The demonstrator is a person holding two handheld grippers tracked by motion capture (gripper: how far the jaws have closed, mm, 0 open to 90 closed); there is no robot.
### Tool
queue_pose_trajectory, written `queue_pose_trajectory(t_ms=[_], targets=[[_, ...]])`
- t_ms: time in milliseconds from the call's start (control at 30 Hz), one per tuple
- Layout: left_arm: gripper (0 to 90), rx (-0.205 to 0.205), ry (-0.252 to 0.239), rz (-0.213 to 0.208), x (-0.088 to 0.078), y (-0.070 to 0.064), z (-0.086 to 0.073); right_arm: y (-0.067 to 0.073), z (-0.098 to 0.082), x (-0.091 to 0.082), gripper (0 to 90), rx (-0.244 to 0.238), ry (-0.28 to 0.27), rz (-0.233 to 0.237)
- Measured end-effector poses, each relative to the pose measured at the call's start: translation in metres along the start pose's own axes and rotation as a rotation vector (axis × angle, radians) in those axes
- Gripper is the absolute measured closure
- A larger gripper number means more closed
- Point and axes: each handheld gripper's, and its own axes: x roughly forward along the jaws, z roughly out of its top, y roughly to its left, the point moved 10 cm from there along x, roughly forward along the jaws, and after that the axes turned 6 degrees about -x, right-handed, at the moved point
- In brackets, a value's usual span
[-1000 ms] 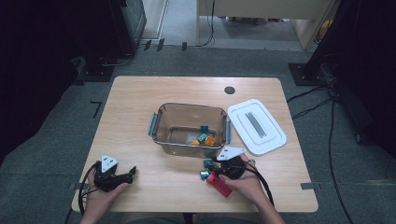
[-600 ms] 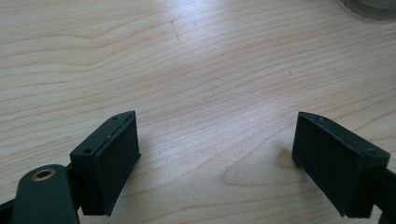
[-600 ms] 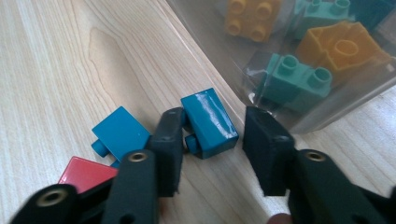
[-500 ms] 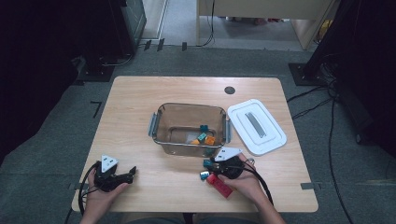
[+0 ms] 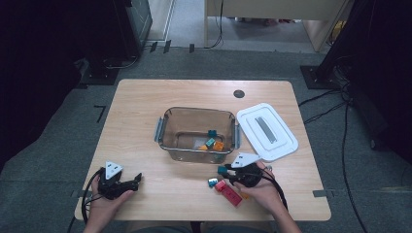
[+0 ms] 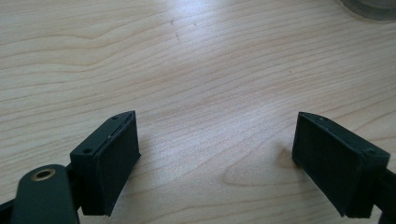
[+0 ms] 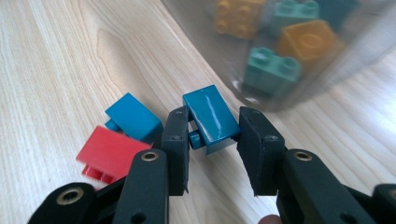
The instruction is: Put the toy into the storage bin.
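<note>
right gripper (image 7: 212, 140) pinching teal brick (image 7: 211, 118), long axis toward bin (image 5: 170, 126); left gripper (image 6: 217, 154) spread; two bricks beside.

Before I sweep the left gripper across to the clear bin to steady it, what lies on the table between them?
Nothing: in the high view, bare wooden table runs from the left gripper to the clear bin.

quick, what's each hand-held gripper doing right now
Left hand-held gripper: open, nothing between its jaws, resting low over the bare table.
Right hand-held gripper: its jaws have just been closing and now clamp a teal brick.
</note>
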Motion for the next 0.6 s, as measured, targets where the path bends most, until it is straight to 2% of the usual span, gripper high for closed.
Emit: queue_pose_trajectory(t_ms=[300,600], targets=[[14.6,0.001,0.001,0.001,0.000,0.000,0.000,-0.014,0.004,-0.034,65.8,0.050,-0.028,-0.029],[14.6,0.000,0.000,0.001,0.000,0.000,0.000,-0.020,0.026,-0.065,65.9,0.041,-0.057,-0.045]])
